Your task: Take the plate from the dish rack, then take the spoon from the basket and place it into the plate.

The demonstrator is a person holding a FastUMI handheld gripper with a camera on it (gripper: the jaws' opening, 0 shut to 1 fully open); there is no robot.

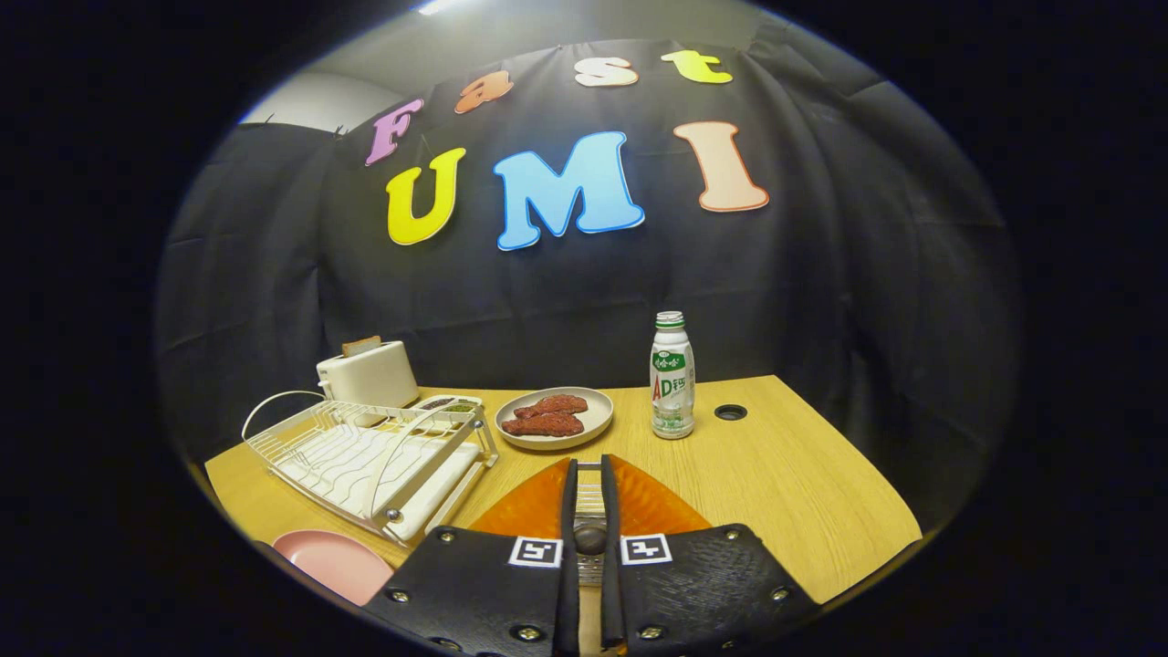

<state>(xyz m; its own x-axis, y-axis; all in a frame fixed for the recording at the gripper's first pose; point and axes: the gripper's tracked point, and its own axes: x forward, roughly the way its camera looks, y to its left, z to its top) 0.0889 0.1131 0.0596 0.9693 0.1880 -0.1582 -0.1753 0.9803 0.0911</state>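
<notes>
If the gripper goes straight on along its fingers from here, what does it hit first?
Likely the beige plate with red meat slices, just ahead of the nearly closed gripper. The white green-capped bottle stands off to one side. Depth is hard to judge.

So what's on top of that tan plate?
Two reddish meat-like pieces lie on the plate. What's under them is covered. The gripper looks shut, nothing visible between its fingers.

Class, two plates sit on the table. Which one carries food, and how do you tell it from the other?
The beige plate beyond the gripper, beside the bottle, holds two reddish meat pieces. The pink plate, near the dish rack, is bare.
</notes>
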